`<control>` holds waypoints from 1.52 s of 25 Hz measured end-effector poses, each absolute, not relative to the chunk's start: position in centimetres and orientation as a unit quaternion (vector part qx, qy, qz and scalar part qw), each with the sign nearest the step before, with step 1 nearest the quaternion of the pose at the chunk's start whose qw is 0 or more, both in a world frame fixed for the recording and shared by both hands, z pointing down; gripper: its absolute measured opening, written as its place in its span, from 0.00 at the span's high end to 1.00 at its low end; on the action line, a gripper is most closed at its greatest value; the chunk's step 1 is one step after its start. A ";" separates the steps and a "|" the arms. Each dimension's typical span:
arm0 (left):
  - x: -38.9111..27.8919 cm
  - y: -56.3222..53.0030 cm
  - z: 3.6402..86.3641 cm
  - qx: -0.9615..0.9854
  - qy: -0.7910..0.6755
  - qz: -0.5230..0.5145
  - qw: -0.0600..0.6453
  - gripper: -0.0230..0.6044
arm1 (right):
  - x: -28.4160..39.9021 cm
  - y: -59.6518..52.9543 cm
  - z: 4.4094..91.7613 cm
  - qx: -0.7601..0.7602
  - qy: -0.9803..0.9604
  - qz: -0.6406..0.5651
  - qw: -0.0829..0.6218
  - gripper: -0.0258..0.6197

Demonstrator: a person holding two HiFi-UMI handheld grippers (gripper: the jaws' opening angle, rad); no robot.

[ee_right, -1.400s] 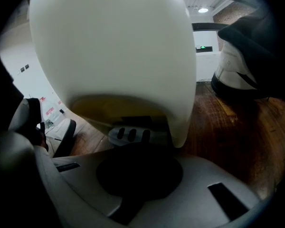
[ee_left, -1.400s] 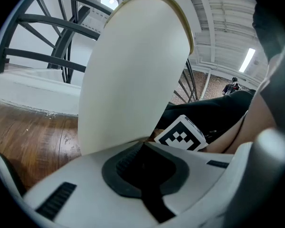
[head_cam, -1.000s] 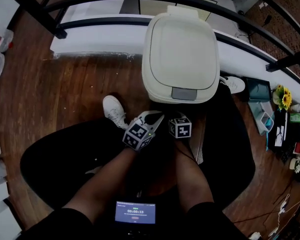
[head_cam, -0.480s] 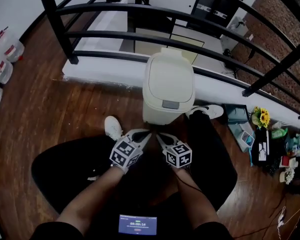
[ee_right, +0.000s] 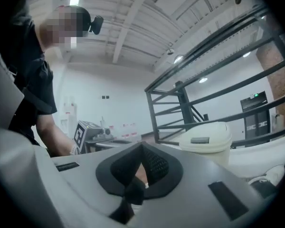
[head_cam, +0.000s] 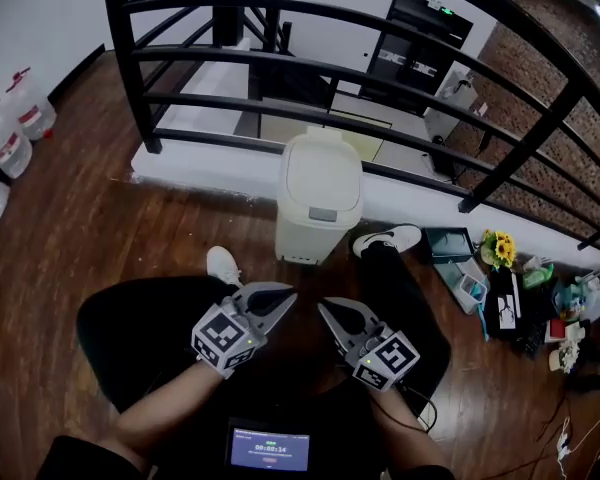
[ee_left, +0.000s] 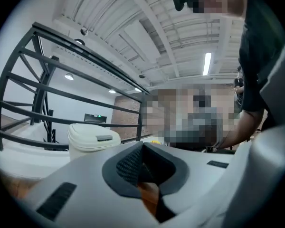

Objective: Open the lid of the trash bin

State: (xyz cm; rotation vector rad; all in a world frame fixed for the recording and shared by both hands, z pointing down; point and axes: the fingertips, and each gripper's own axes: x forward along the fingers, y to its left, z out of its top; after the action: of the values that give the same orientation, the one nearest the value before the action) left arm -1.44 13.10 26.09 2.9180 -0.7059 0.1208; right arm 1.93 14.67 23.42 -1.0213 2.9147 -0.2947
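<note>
The cream trash bin (head_cam: 318, 208) stands on the wood floor against a white ledge, its lid (head_cam: 322, 174) down with a grey tab (head_cam: 322, 214) at the front. Both grippers hang over the person's lap, well short of the bin. My left gripper (head_cam: 285, 294) is shut with nothing in it. My right gripper (head_cam: 324, 307) is beside it, also shut and empty. The left gripper view has the bin (ee_left: 92, 139) far off at the left, past the meeting jaws. The right gripper view has the bin (ee_right: 206, 139) at the right.
A black metal railing (head_cam: 310, 68) runs behind and above the bin on the white ledge (head_cam: 200, 178). Water jugs (head_cam: 5, 138) line the left wall. Flowers (head_cam: 498, 250) and small clutter lie at the right. White shoes (head_cam: 388, 239) flank the bin. A timer screen (head_cam: 269, 450) sits at the bottom.
The head view has drawn back, so the bin looks smaller and farther away. Both grippers have come down and back from the bin's front and spread slightly apart.
</note>
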 end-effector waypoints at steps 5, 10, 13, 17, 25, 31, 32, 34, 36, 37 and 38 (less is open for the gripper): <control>-1.7 17.6 24.8 0.975 -0.218 0.030 0.028 0.90 | 2.3 18.8 21.5 -0.349 0.933 -0.055 0.062 0.92; -0.7 18.6 26.2 0.981 -0.186 0.031 0.040 0.90 | 2.1 19.5 22.7 -0.352 0.932 -0.043 0.069 0.92; -0.5 19.4 26.1 0.984 -0.172 0.021 0.040 0.90 | 1.8 19.4 22.9 -0.356 0.930 -0.049 0.075 0.92; -0.8 19.4 24.9 0.984 -0.175 0.008 0.035 0.90 | 1.9 19.3 22.4 -0.353 0.931 -0.048 0.080 0.92; -1.1 19.0 24.8 0.982 -0.184 -0.003 0.031 0.90 | 2.0 19.1 23.2 -0.356 0.931 -0.044 0.069 0.92; -1.3 18.9 25.1 0.982 -0.186 -0.003 0.033 0.90 | 2.0 18.9 23.9 -0.359 0.930 -0.048 0.058 0.92; -1.3 18.8 25.1 0.982 -0.186 -0.003 0.034 0.90 | 2.0 18.9 23.9 -0.359 0.930 -0.048 0.057 0.92; -1.4 18.8 25.0 0.982 -0.188 -0.004 0.031 0.90 | 2.0 18.9 23.8 -0.359 0.930 -0.048 0.056 0.92; -1.3 18.8 24.8 0.982 -0.189 -0.004 0.027 0.90 | 2.1 18.9 23.6 -0.359 0.930 -0.048 0.056 0.92; -1.3 18.8 24.7 0.982 -0.189 -0.004 0.025 0.90 | 2.1 18.9 23.6 -0.359 0.930 -0.048 0.056 0.92; -1.3 18.8 24.6 0.982 -0.189 -0.004 0.024 0.90 | 2.1 18.9 23.5 -0.360 0.930 -0.048 0.056 0.92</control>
State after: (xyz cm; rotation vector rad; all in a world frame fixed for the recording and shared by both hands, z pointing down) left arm -1.33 18.81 24.63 3.0368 -0.5848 -0.0131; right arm 2.10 18.89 23.55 -1.0914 2.8232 -0.1462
